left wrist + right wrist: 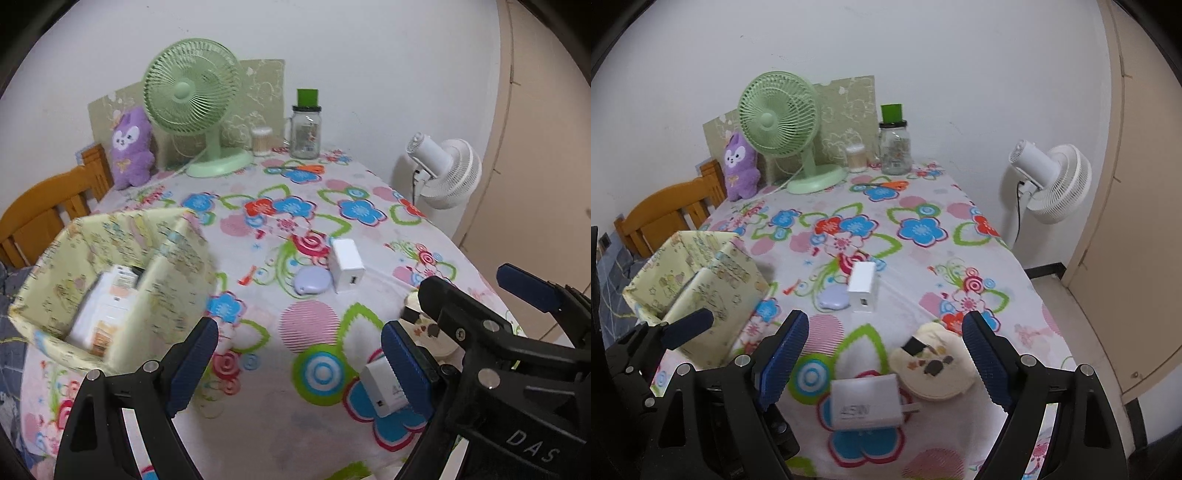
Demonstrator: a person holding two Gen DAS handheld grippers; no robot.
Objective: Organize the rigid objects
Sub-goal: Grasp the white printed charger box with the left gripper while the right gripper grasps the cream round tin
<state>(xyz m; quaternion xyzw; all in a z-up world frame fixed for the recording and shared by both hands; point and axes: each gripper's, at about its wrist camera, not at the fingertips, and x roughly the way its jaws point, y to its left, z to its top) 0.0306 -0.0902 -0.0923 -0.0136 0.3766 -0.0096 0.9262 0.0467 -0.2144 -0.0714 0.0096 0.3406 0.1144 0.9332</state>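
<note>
White plastic marks most of the loose things on the flowered tablecloth [923, 258], and the pale yellow storage box [122, 280] at its left edge serves as the landmark. Inside the box stands a white carton [99, 314], blurred. Right of the box, toward the table's middle, a white charger cube [862, 286] stands touching a small lilac oval case [833, 297]. Further right and nearer the cameras lies a flat white charger [866, 404] with its prongs pointing right, just beside a round cream pouch [932, 363] carrying a small black item. The left gripper [299, 363] hovers just right of the box with its jaws released and nothing between them. The right gripper [886, 360] hangs above the flat charger and pouch, jaws likewise spread wide and holding nothing. Far behind the box stand a green desk fan [192, 99], a purple plush toy [131, 147] and a glass jar [304, 129].
</note>
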